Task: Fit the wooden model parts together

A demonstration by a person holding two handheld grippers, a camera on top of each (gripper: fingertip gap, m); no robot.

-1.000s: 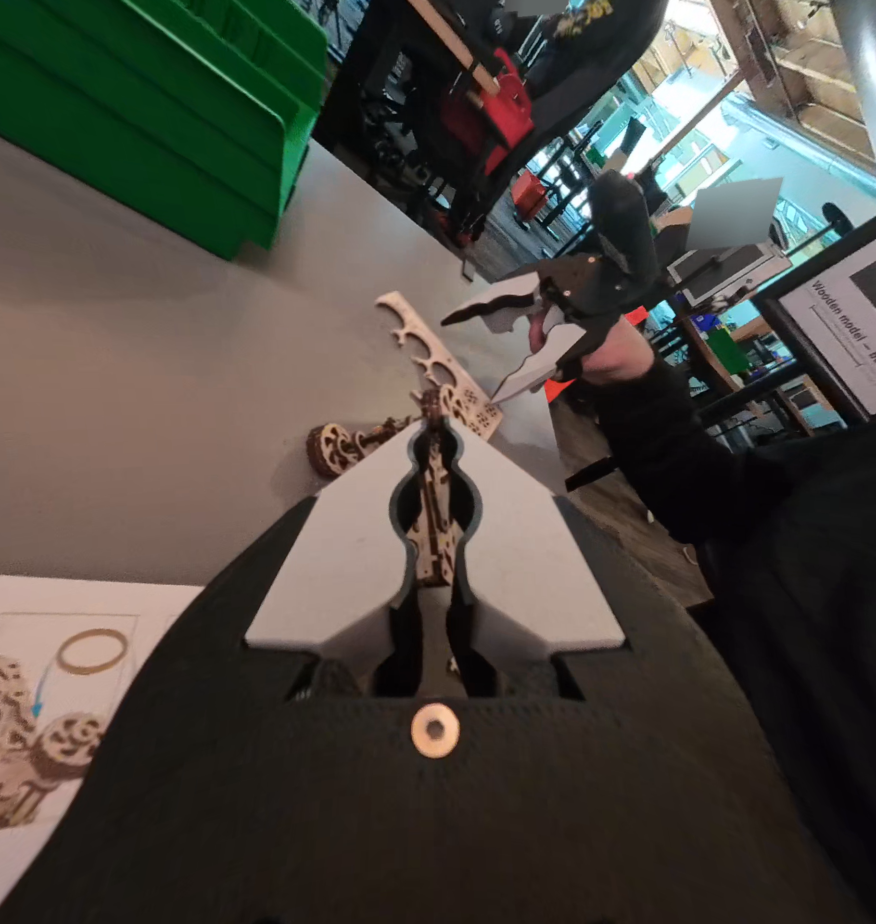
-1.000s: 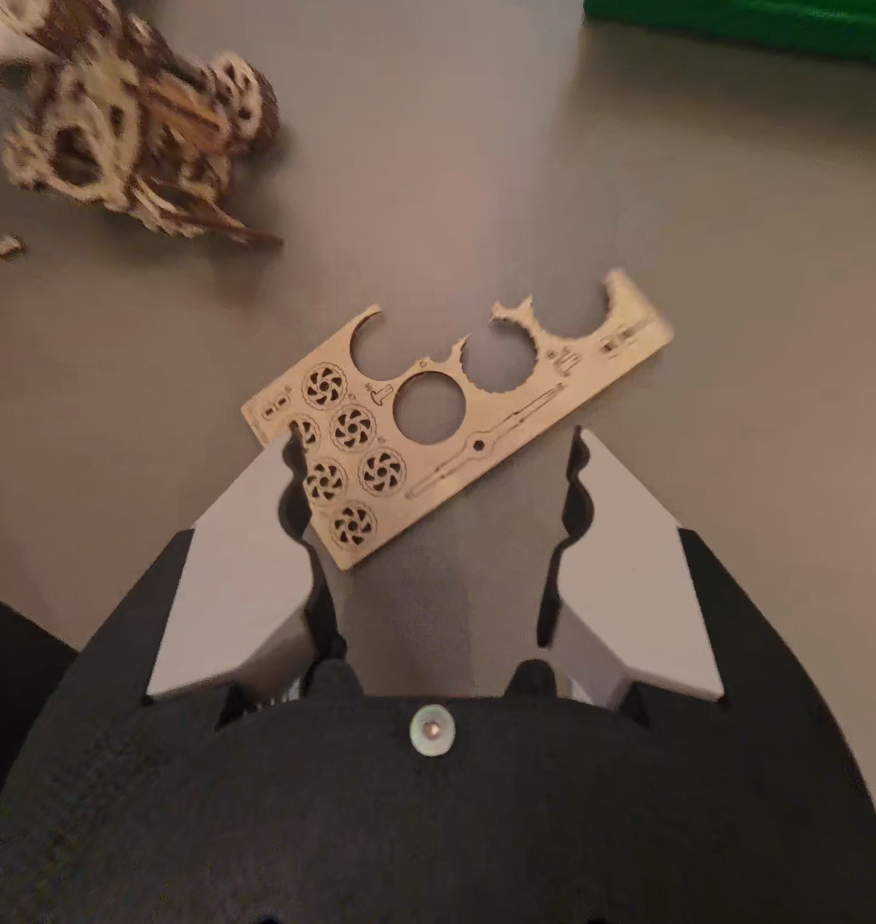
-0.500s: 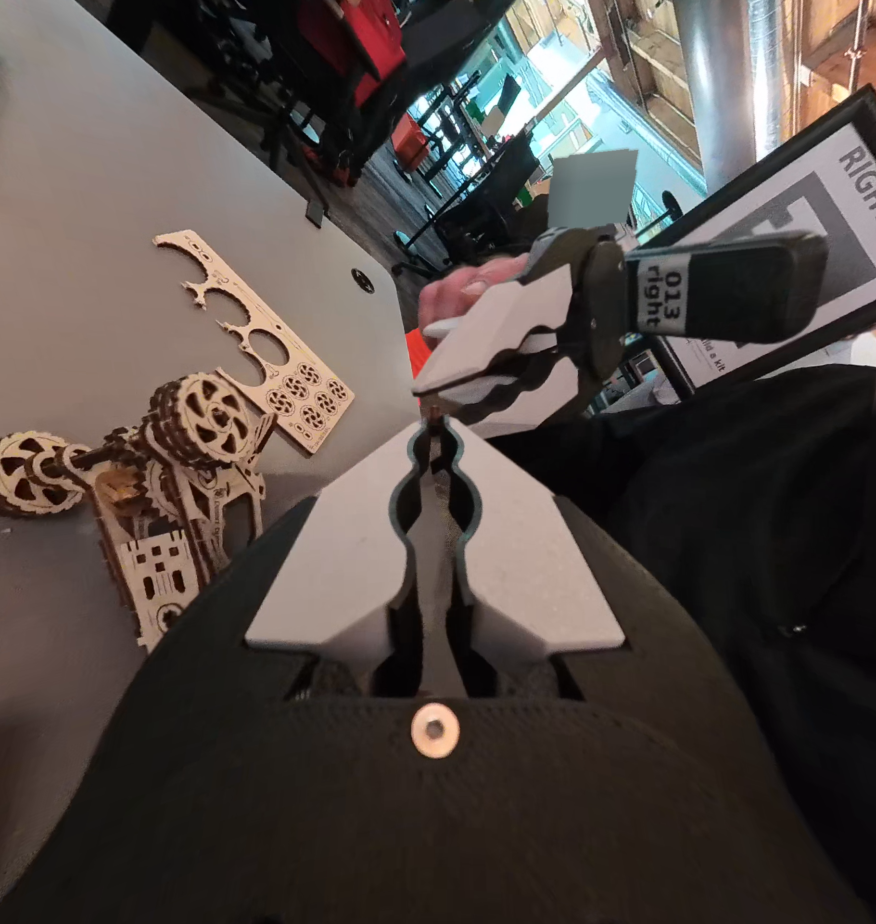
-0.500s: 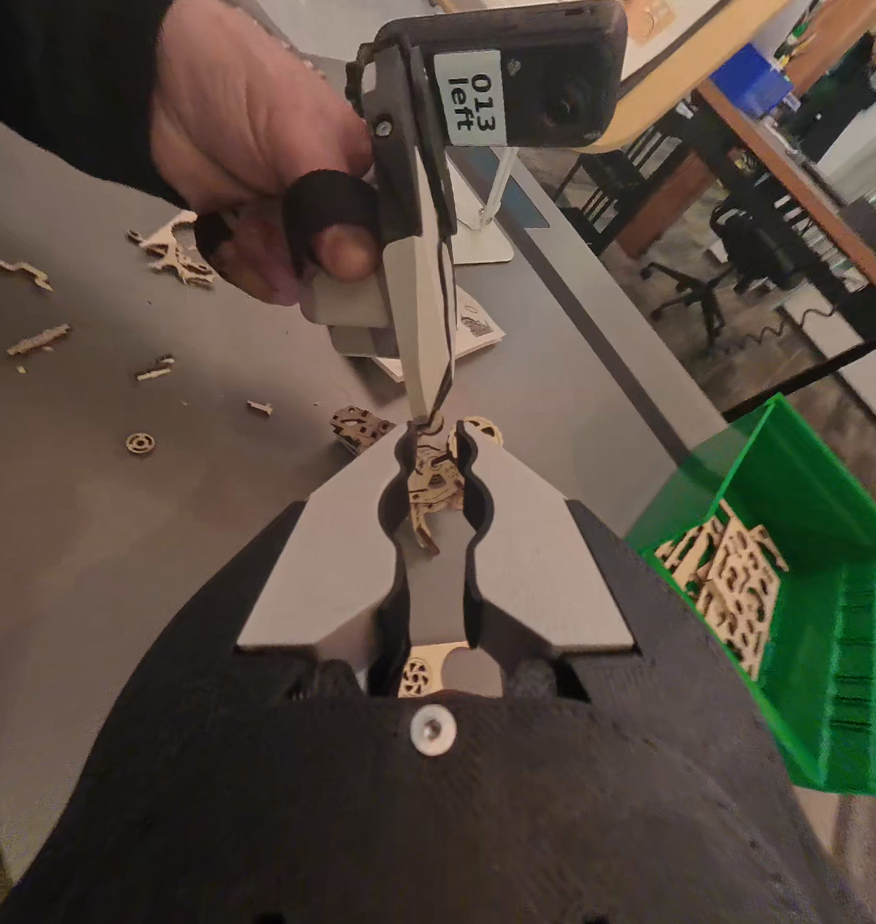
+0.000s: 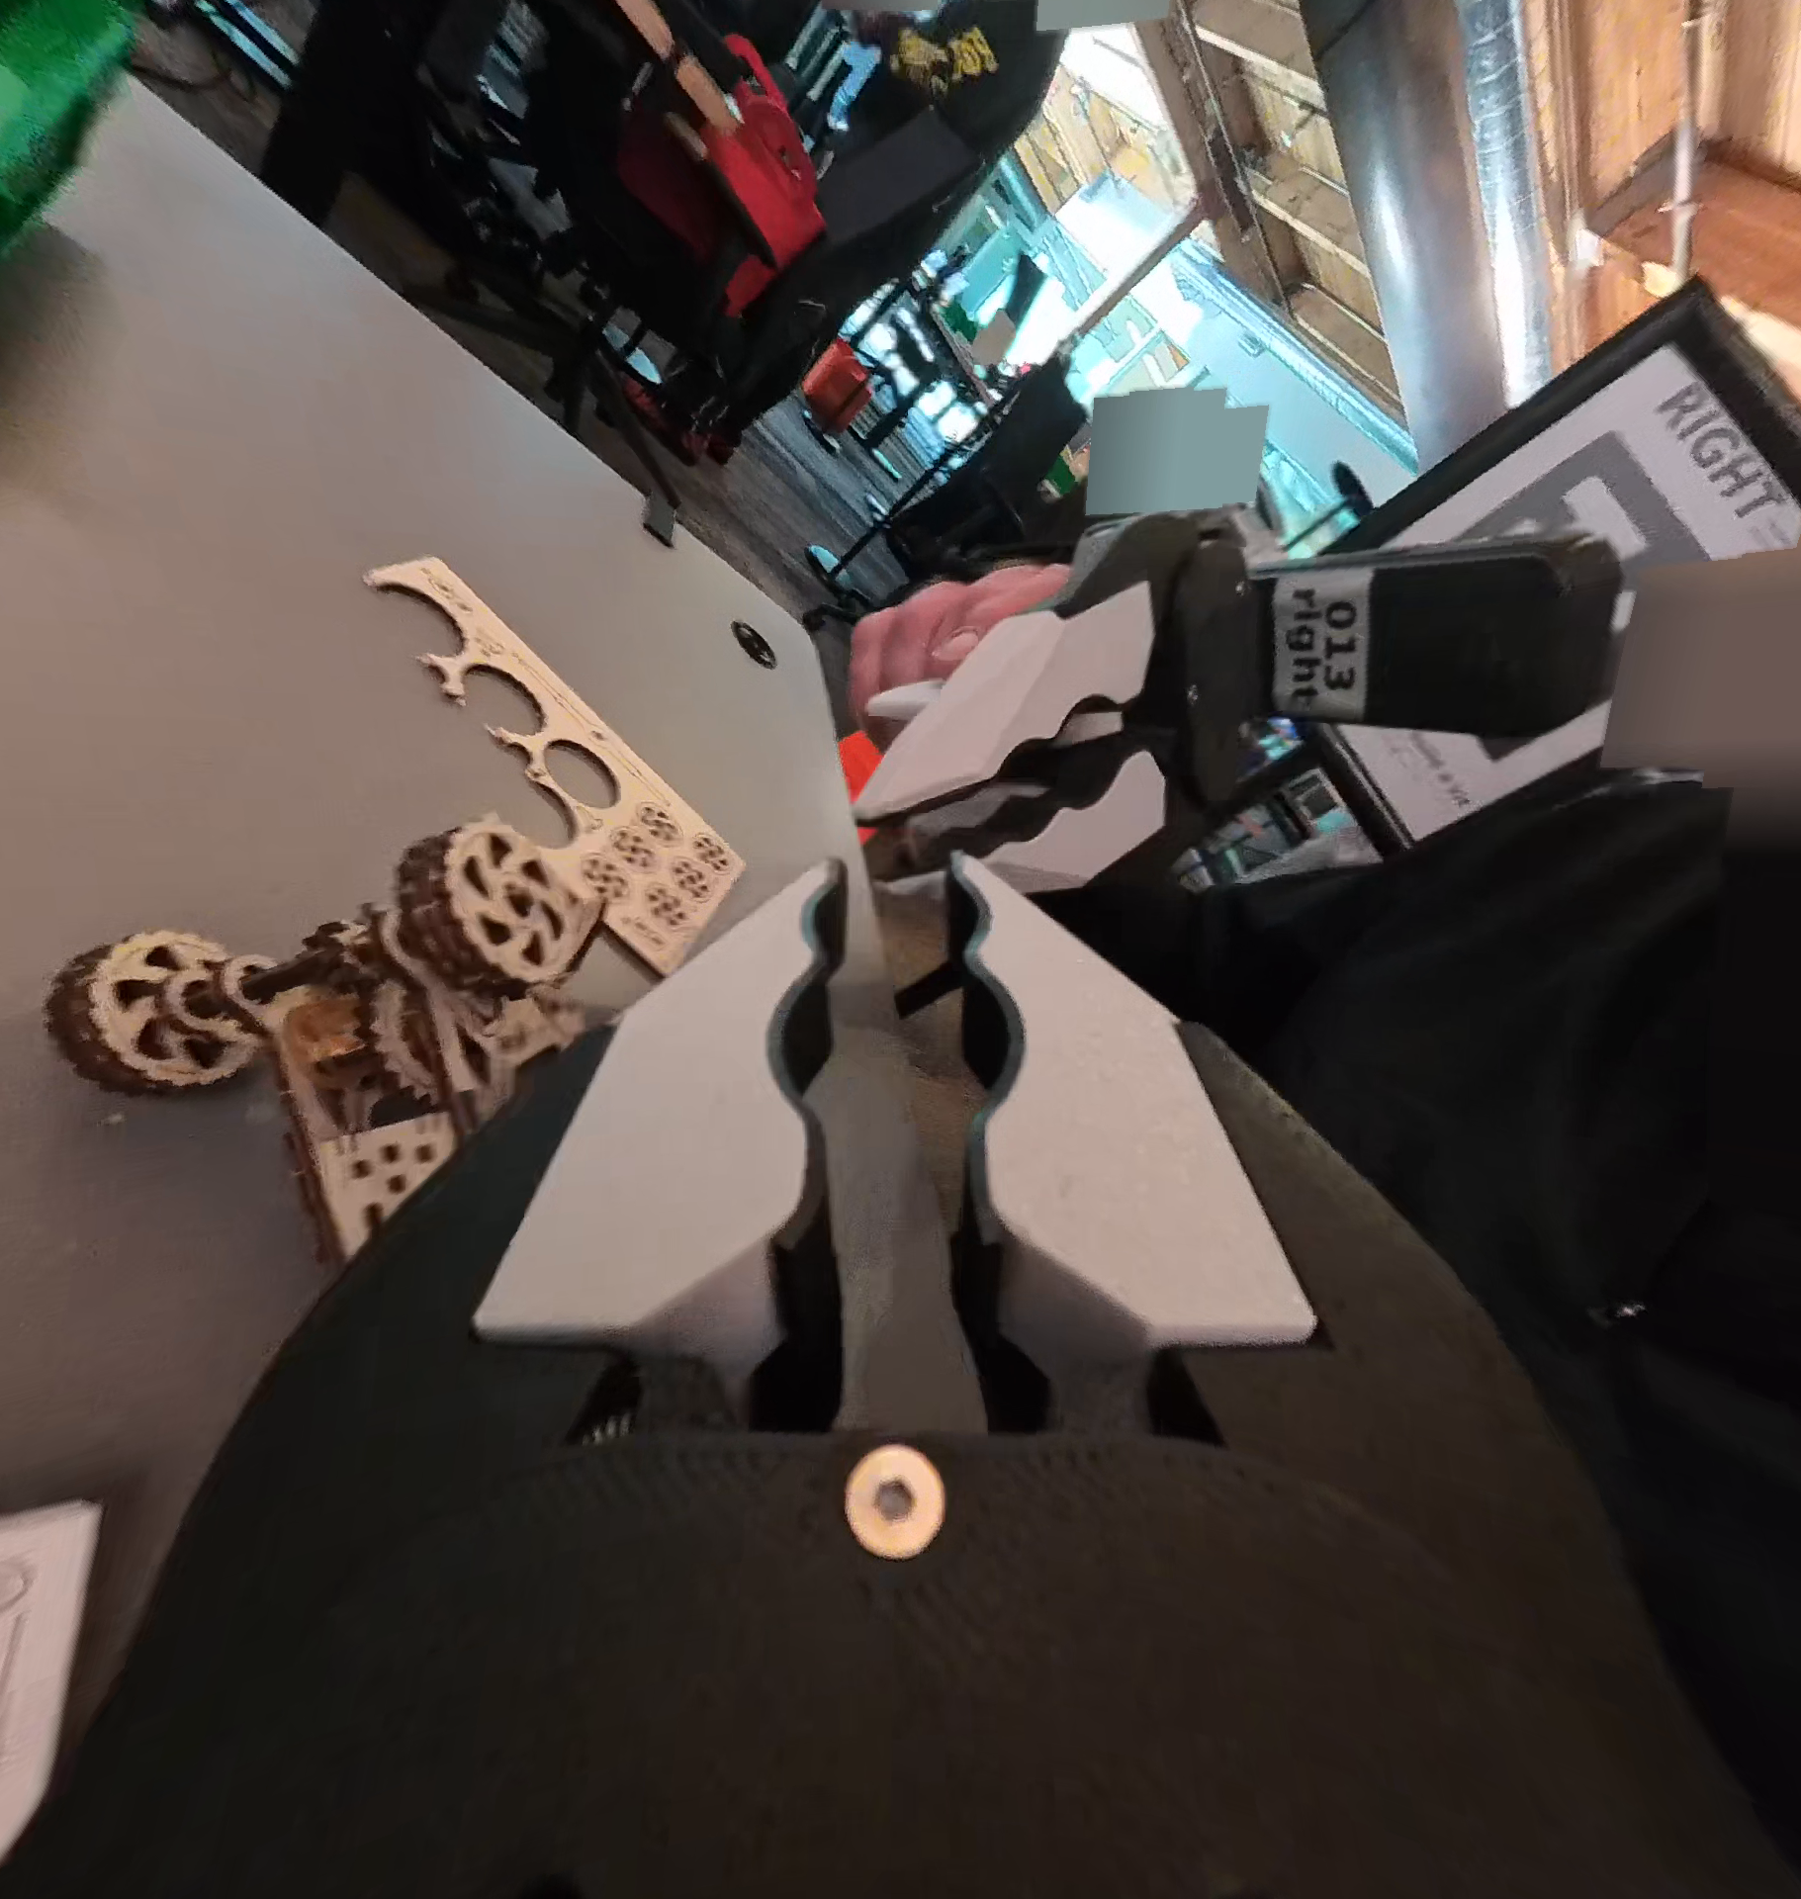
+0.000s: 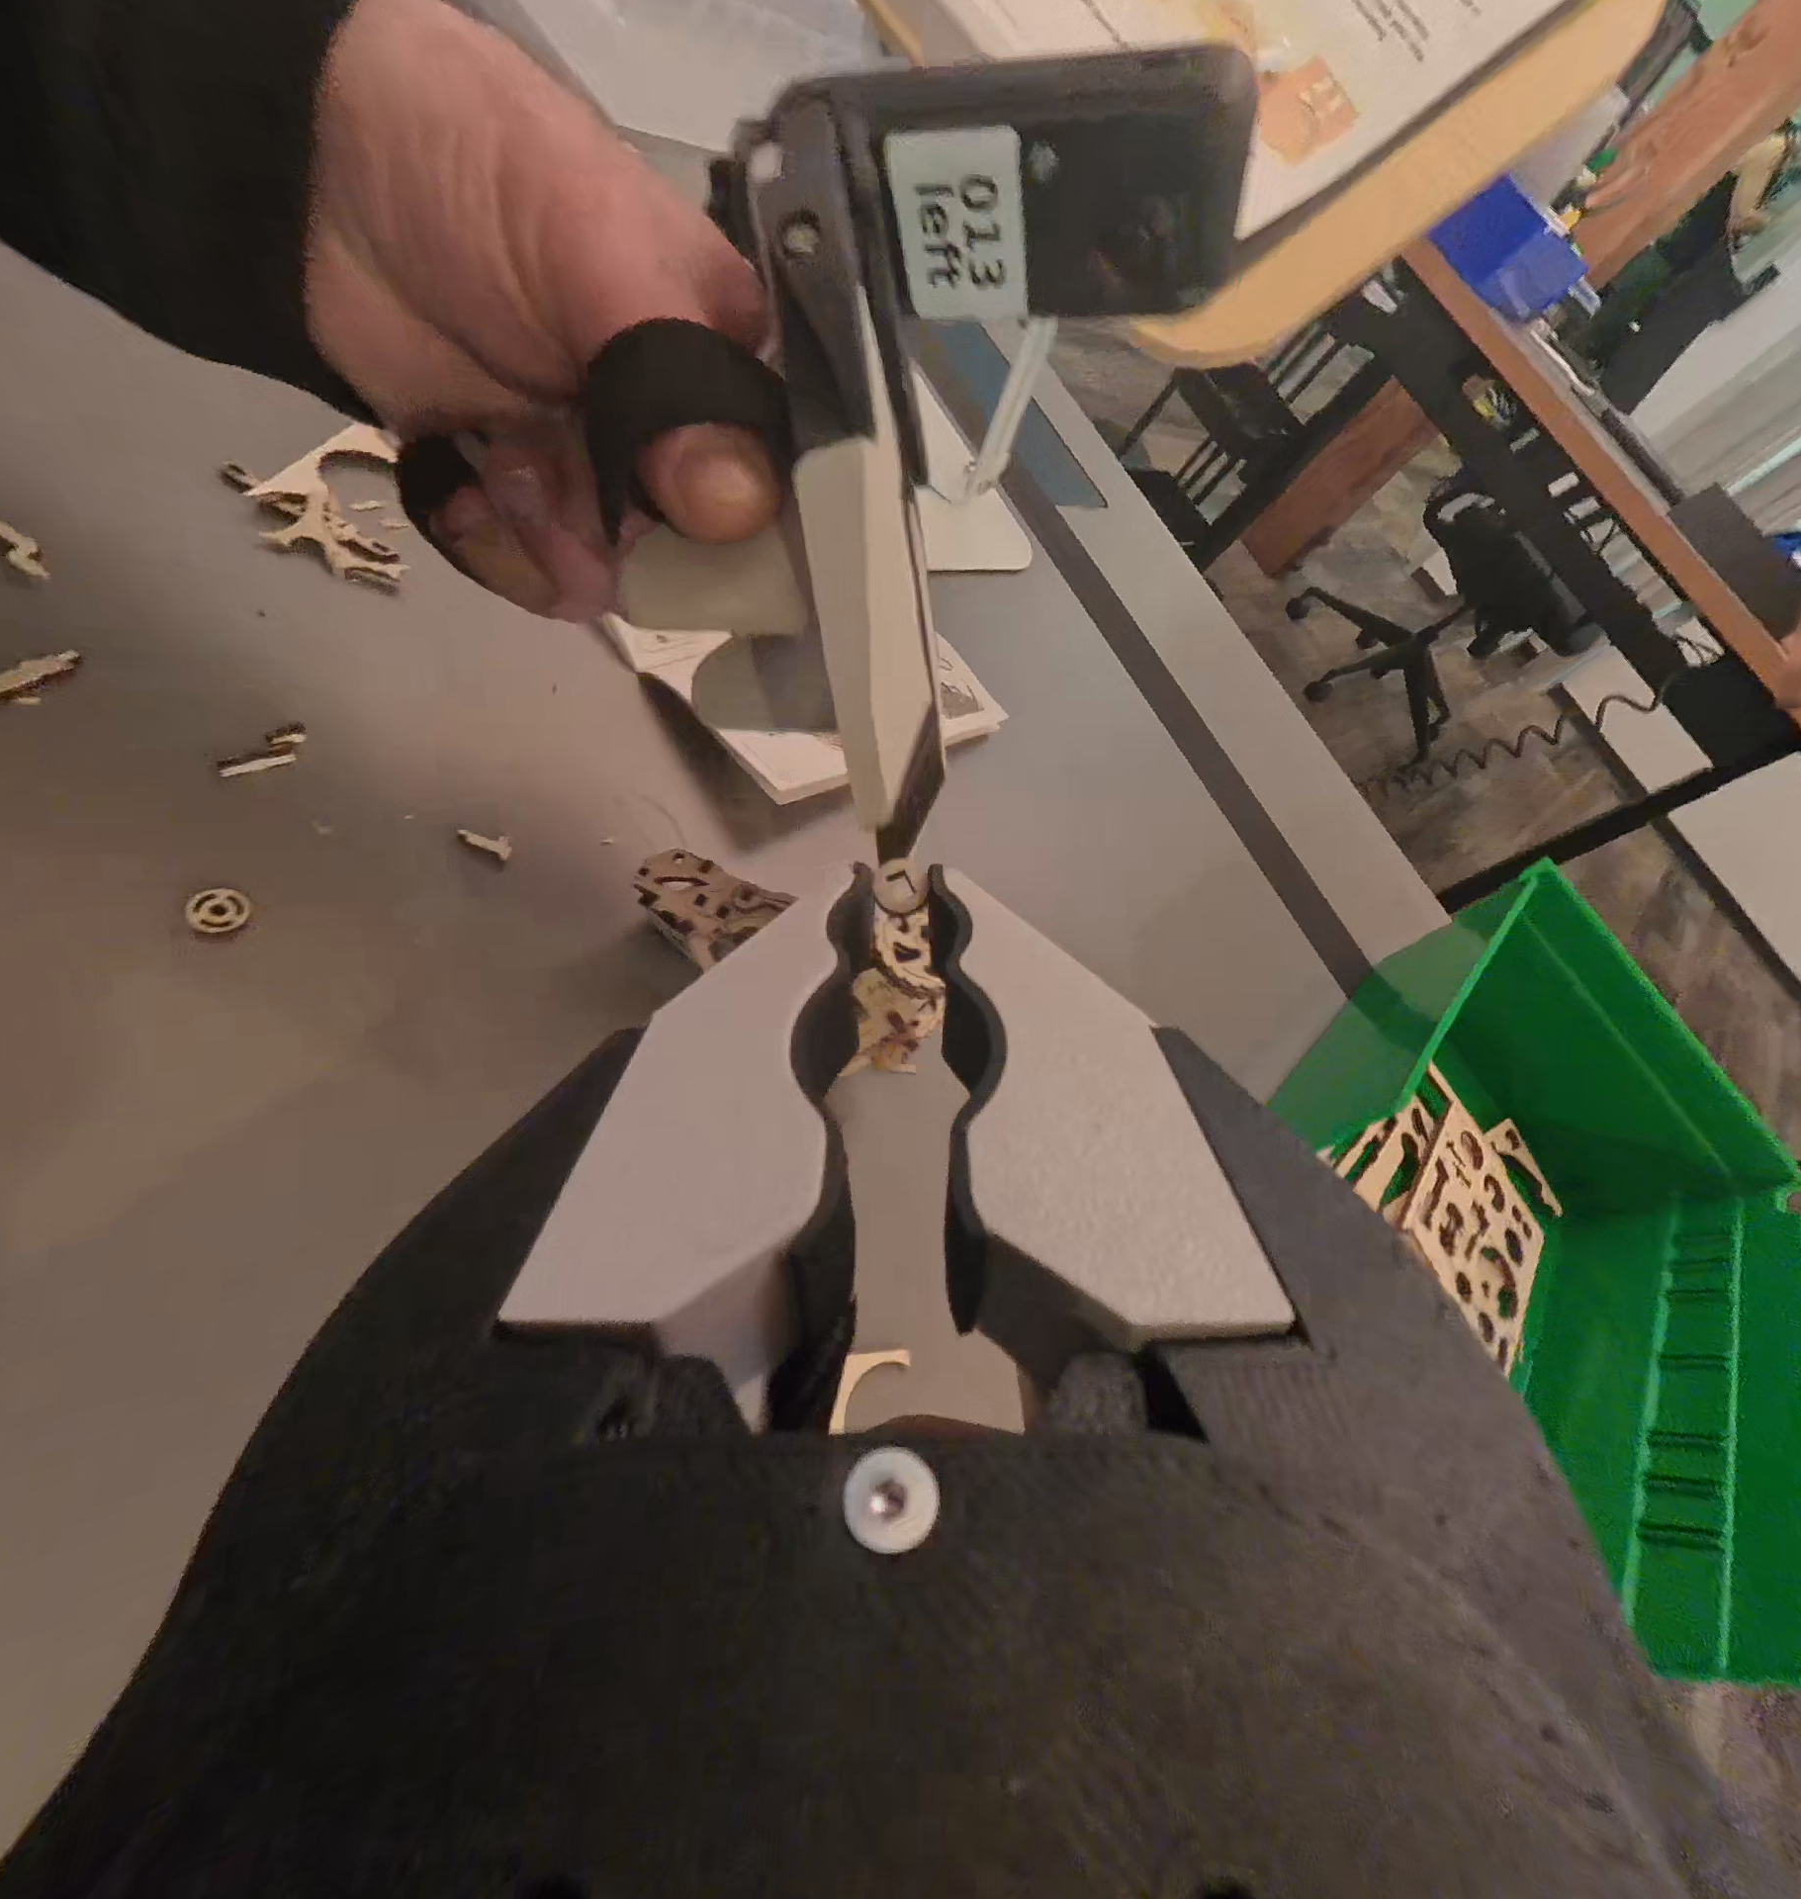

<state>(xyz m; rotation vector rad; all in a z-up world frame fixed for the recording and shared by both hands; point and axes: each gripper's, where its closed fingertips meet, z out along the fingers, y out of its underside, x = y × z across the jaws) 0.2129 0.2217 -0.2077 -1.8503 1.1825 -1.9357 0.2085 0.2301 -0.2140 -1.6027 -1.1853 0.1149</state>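
My right gripper is shut on a small pale wooden part that stands between its fingers above the grey table. My left gripper has its jaws a little apart with nothing clamped between them. Seen from the right wrist view, the left gripper points down with its tip just over the top of the held part. The right gripper also shows in the left wrist view, tip to tip with the left one. The wooden wheeled model lies on the table beside a punched-out wooden sheet.
A green bin with wooden sheets stands at the right. Wooden scraps and a small ring piece lie at the left, with an instruction booklet behind. A framed sign stands near the table's edge.
My left gripper's jaws have parted from shut to slightly open. My right gripper still clamps the small wooden part. Both grippers stay tip to tip.
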